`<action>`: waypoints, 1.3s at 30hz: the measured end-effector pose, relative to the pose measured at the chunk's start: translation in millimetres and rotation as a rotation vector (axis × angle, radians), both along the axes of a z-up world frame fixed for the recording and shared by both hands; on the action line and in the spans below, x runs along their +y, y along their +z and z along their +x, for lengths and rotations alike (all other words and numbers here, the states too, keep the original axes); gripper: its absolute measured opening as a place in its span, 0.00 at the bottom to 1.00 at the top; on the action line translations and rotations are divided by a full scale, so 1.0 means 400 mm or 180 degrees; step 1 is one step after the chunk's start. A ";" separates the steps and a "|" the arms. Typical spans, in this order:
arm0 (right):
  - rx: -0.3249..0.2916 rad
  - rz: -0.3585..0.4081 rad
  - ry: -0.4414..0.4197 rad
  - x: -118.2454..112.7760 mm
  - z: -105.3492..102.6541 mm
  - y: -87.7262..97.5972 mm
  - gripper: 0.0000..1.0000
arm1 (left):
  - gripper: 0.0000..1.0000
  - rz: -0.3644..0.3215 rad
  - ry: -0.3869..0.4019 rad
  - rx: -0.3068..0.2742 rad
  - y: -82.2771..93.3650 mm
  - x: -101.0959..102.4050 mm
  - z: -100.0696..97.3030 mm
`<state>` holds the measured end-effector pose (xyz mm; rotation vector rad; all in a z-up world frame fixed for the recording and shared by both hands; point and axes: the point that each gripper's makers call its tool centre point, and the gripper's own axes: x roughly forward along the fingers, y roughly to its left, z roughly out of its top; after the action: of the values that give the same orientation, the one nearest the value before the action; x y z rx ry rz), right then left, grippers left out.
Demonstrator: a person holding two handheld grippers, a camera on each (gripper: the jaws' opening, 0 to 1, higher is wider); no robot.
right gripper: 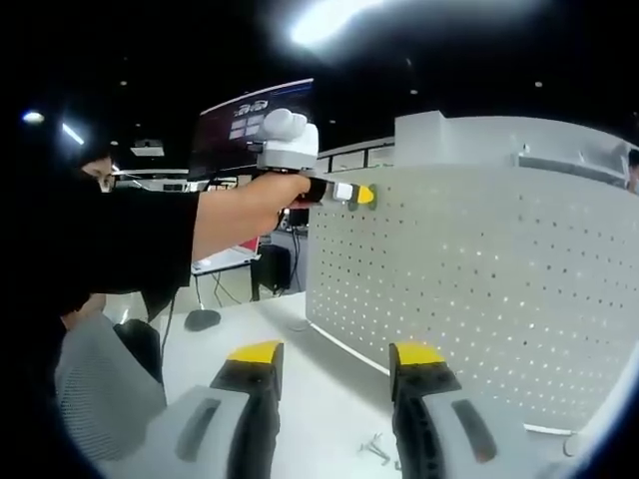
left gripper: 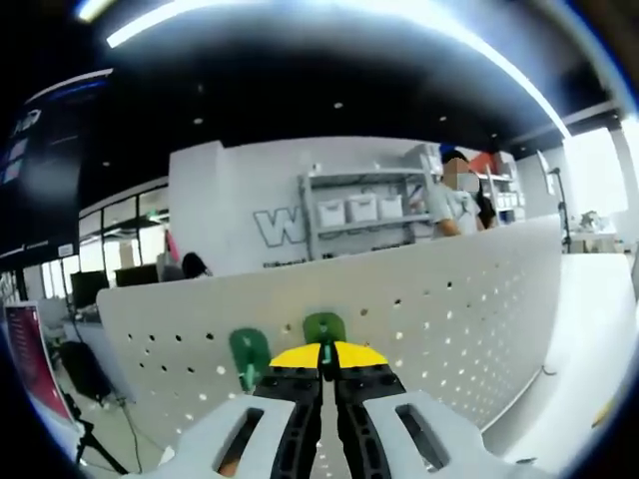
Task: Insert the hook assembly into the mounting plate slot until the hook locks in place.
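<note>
In the left gripper view, my left gripper (left gripper: 321,356) is shut on a green hook (left gripper: 324,326), which it holds against the white perforated mounting plate (left gripper: 449,309) near the plate's top edge. A second green hook (left gripper: 249,351) sits on the plate just to its left. In the right gripper view, the left gripper (right gripper: 351,194) appears in a person's hand, its yellow tips pressed to the upper left corner of the mounting plate (right gripper: 479,269). My right gripper (right gripper: 336,354) stands open and holds nothing, low over the white table in front of the plate.
A small metal piece (right gripper: 377,449) lies on the white table (right gripper: 300,329) by the right jaws. The person's arm (right gripper: 150,235) spans the left of the right gripper view. Behind the plate stand shelves with white bins (left gripper: 361,208) and a person (left gripper: 454,195). Monitors (left gripper: 85,287) are at the left.
</note>
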<state>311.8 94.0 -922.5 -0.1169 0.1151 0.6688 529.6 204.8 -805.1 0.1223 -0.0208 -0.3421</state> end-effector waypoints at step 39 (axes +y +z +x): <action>0.0056 0.0025 0.0008 0.002 0.002 -0.009 0.41 | 0.14 0.0102 0.0131 -0.0254 -0.011 -0.001 -0.007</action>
<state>312.8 94.9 -926.2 -0.1035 0.1292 0.6729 527.0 204.3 -809.5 0.1679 -0.0916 -0.2965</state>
